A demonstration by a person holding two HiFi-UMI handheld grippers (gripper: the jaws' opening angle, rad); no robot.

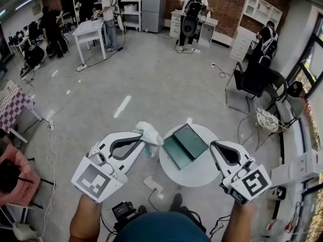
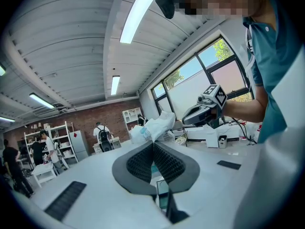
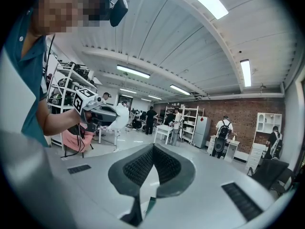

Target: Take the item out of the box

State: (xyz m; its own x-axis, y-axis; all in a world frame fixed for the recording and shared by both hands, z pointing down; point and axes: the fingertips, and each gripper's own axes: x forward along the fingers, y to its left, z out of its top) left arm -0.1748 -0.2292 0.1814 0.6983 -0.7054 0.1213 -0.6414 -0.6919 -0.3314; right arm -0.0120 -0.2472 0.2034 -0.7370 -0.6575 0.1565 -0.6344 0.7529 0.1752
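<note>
An open dark green box (image 1: 184,144) lies on a small round white table (image 1: 202,171) in the head view. Left of the table my left gripper (image 1: 143,139) is shut on a crumpled white plastic-wrapped item (image 1: 149,133), held off the table's left edge and clear of the box. In the left gripper view the item (image 2: 156,126) bulges out past the closed left gripper (image 2: 153,143). My right gripper (image 1: 214,146) hovers at the table's right edge, shut and empty; its pads meet in the right gripper view (image 3: 153,147). That view also shows the item (image 3: 119,119) across from it.
A power strip (image 1: 153,184) and cables lie on the floor in front of the table. Black and wire chairs (image 1: 255,79) stand to the right. A checkered table (image 1: 12,105) is at far left. Several people work at benches (image 1: 91,32) far behind.
</note>
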